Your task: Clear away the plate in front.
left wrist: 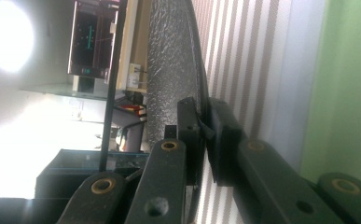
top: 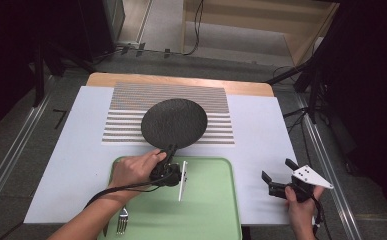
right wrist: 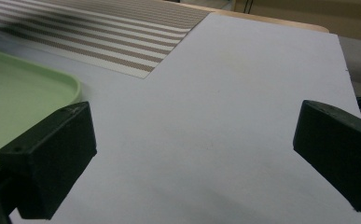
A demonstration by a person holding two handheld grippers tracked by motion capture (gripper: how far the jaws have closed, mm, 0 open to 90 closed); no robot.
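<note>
A round dark textured plate [top: 174, 122] lies on the striped placemat [top: 131, 110]. My left gripper [top: 169, 151] is turned on its side at the plate's near rim and is shut on that rim. In the left gripper view the two pads [left wrist: 190, 130] pinch the thin edge of the plate [left wrist: 169, 70] between them. My right gripper [top: 277, 170] hovers over the white table cover at the right with its jaws wide apart. Nothing sits between its pads [right wrist: 52, 154] in the right gripper view.
A green tray [top: 208, 200] sits at the near edge of the table, with a fork [top: 123, 220] at its near left corner. The tray's corner [right wrist: 29, 93] and the placemat [right wrist: 99, 32] lie left of my right gripper. The white cover [top: 261, 130] spans the table.
</note>
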